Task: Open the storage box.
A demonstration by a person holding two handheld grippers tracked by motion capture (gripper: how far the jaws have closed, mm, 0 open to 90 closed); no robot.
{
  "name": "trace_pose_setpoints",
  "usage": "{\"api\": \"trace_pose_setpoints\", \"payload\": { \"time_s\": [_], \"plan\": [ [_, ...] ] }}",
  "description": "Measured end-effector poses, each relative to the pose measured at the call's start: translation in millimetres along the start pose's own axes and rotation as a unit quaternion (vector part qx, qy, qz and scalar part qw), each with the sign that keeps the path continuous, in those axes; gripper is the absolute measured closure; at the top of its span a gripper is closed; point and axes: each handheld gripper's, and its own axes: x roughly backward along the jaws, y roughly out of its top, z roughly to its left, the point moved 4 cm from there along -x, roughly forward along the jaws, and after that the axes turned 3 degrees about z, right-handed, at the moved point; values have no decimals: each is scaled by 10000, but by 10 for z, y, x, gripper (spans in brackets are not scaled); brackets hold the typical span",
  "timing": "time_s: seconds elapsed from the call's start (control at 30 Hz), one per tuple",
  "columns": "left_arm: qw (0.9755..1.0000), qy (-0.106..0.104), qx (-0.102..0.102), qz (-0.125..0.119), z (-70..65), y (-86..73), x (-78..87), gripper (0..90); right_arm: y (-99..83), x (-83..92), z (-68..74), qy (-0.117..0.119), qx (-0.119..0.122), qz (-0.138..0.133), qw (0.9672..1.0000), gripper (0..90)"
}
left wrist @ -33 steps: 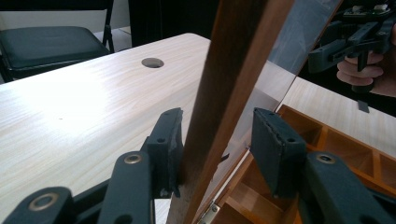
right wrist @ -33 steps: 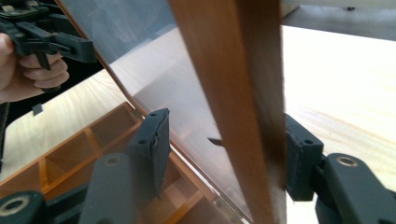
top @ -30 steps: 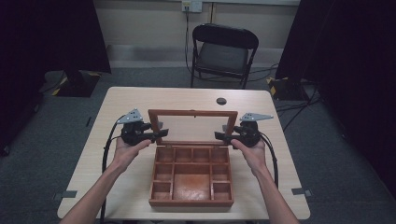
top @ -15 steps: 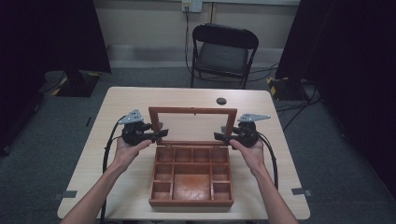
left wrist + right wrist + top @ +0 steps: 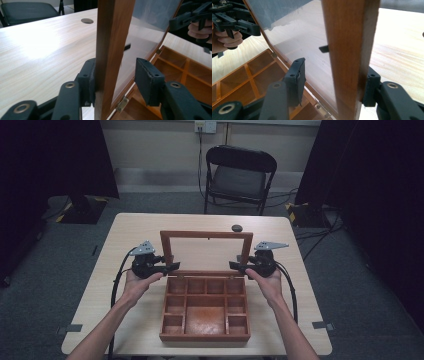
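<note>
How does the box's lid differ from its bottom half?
The lid stands upright, a wooden frame around a clear pane; the base lies flat on the table. The lid is see-through, while the base is solid wood split into compartments. Both share the same reddish-brown wood and are hinged together.

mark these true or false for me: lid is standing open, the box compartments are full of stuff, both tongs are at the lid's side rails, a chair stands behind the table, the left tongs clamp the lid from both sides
1. The lid of the wooden box stands open. True.
2. The compartments are full. False: all those in sight are empty.
3. The left tongs and right tongs are at the lid's two side rails. True.
4. A chair stands beyond the table. True.
5. The left tongs clamp the lid from both sides. False: in the left gripper view one pad touches the rail and the other stands apart from the pane.
</note>
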Motion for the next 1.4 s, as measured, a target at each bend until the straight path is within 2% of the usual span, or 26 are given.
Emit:
{"api": "trace_pose_setpoints", "payload": {
  "time_s": [0.37, 0.53, 0.77, 1.07, 1.4],
  "plan": [
    [10000, 83, -38, 29, 40, -5, -7, 589, -91, -21, -44, -18, -56, 22, 10000, 468],
    [9999, 90, 47, 4, 73, -1, -33, 595, -142, -36, -96, -45, -139, 55, 9999, 490],
    [9998, 82, 192, -22, 117, -5, -70, 594, -141, -65, -121, -156, -97, 4, 9998, 542],
    [9995, 91, 306, -5, 155, -65, -64, 577, -142, -83, -148, -229, -133, -25, 9996, 547],
    [9989, 106, 446, 19, 224, -70, -114, 620, -149, -132, -192, -259, -184, -27, 9995, 532]
  ]
}}
